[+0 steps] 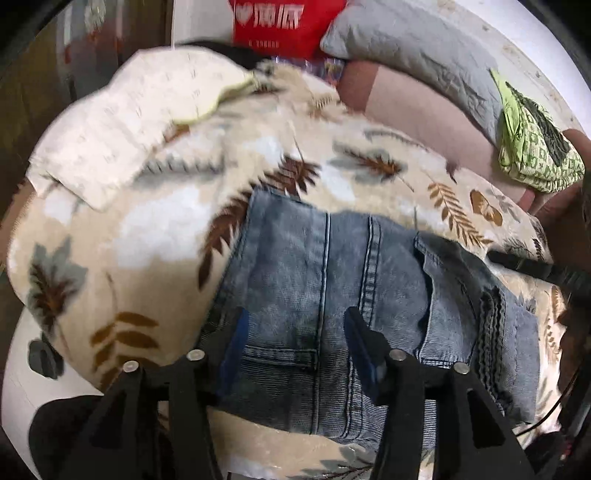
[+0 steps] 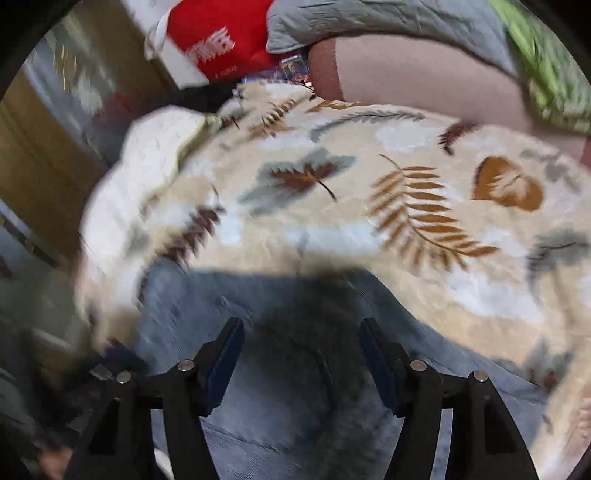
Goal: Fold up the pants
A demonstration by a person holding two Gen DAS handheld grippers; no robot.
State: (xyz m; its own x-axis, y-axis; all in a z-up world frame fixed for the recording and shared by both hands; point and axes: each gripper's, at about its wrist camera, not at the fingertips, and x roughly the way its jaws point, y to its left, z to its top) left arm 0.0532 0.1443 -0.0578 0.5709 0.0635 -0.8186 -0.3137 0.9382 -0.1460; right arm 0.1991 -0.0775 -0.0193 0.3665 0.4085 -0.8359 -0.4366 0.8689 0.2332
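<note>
Light blue denim pants [image 1: 332,280] lie folded into a compact bundle on a leaf-patterned cream blanket [image 1: 147,229]. My left gripper [image 1: 295,328] hovers open just above the near part of the bundle, jaws wide apart and empty. In the right wrist view the same pants [image 2: 295,387] fill the lower middle, blurred. My right gripper [image 2: 301,339] is open over them, holding nothing. The tip of the right gripper [image 1: 535,267] shows as a dark bar at the right edge of the left wrist view.
A cream folded cloth [image 1: 122,129] lies on the blanket at the far left. A grey pillow [image 1: 417,51], a red bag [image 1: 284,22] and a green patterned cloth [image 1: 532,147] sit at the back. The blanket's left edge drops off to the floor [image 2: 37,177].
</note>
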